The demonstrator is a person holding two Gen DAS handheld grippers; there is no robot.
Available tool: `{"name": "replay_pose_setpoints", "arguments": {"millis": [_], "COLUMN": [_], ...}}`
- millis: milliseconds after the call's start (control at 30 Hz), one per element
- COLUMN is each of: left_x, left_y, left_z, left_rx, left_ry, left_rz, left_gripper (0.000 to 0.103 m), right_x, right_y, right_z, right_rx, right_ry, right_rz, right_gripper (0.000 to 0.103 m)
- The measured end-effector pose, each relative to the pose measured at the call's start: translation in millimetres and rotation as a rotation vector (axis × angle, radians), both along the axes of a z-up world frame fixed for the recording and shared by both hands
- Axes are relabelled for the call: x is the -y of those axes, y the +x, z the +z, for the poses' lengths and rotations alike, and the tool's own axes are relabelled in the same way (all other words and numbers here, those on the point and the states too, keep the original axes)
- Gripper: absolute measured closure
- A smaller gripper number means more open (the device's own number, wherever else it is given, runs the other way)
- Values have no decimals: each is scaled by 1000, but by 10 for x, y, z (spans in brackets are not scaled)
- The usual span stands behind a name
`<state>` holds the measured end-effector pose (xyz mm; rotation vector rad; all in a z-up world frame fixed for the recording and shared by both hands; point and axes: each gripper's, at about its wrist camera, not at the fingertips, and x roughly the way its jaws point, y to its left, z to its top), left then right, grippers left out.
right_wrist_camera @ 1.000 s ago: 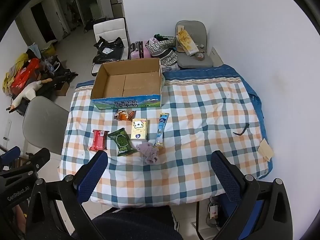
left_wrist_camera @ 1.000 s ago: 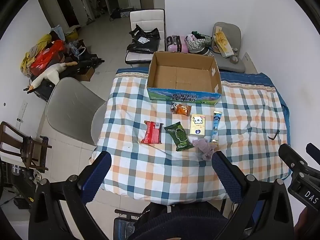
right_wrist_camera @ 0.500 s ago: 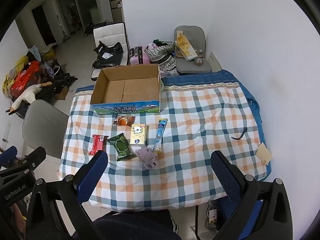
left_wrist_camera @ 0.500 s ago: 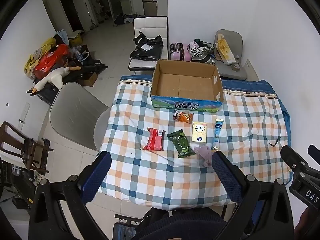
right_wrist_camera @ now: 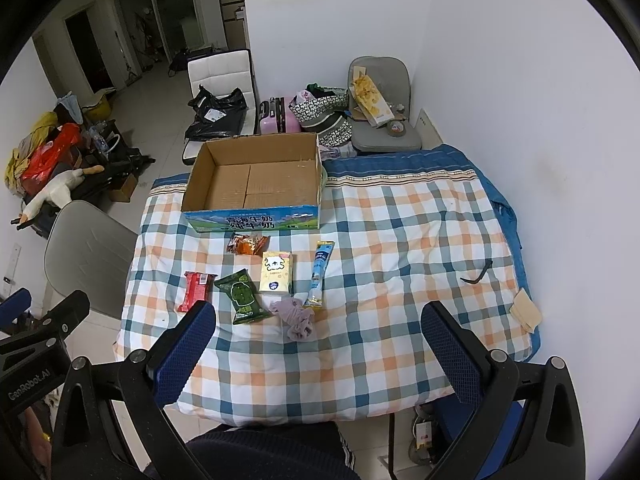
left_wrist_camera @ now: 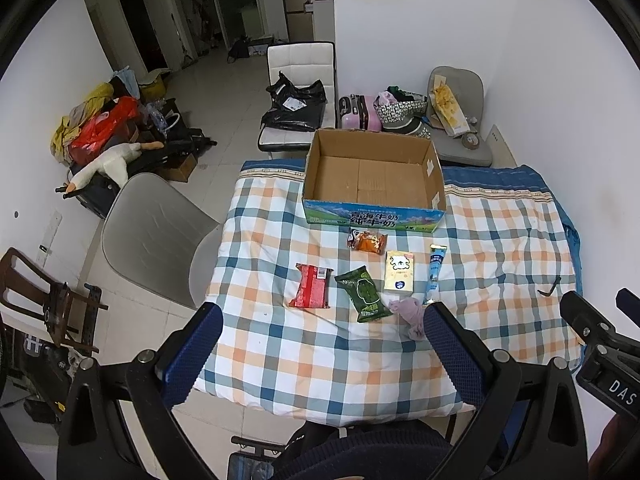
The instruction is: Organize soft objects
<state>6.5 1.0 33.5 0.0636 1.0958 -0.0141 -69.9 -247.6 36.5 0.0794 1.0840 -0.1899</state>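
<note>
A: Begin at the fingers. What do the grippers have?

B: Nothing. The left gripper (left_wrist_camera: 320,336) has its blue-padded fingers (left_wrist_camera: 452,344) spread wide at the bottom of its frame, with only cloth showing between them. The right gripper (right_wrist_camera: 316,336) is just as wide apart and also empty.

A: Anything hidden or cut off?

B: In the left wrist view the right-hand finger covers part of the mauve cloth bundle (left_wrist_camera: 412,314); the right wrist view shows it whole, crumpled at centre frame. The left-hand finger in the right wrist view clips the lower corner of the red packet (right_wrist_camera: 195,286). Small print on the packets is too small to read.

A: And the count?

B: Six soft things lie in mid-frame on the checked tablecloth (right_wrist_camera: 400,260): one red packet, one green packet (right_wrist_camera: 242,298), one orange snack pack (right_wrist_camera: 248,244), one yellow tissue pack (right_wrist_camera: 276,272), one blue tube sachet (right_wrist_camera: 320,276) and one cloth bundle. One open cardboard box (right_wrist_camera: 256,220) stands above them in the frame, just beyond the orange pack, its floor bare. A dark bent item (right_wrist_camera: 476,274) lies apart at right; what it is I cannot tell.
</note>
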Motion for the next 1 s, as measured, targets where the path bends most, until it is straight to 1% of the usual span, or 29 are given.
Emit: {"name": "replay_pose_setpoints", "arguments": {"millis": [200, 500, 700, 833, 1000], "left_x": [9, -7, -10, -18, -17], "left_y": [15, -20, -27, -50, -51], "left_z": [34, 4, 9, -16, -13], "left_rx": [4, 5, 9, 9, 9], "left_ry": [-1, -2, 0, -3, -5], "left_rz": [0, 0, -2, 0, 1], "left_gripper": [0, 0, 0, 0, 0], "right_x": [7, -5, 45, 19, 36], "right_y": [-2, -13, 49, 15, 24], "right_z": [1, -6, 93, 60, 98], "right_rx": [4, 9, 13, 17, 17], "right_ry": [-3, -6, -8, -11, -11], "right_rz": [2, 2, -3, -2, -2], "right_gripper": [0, 0, 0, 0, 0]}}
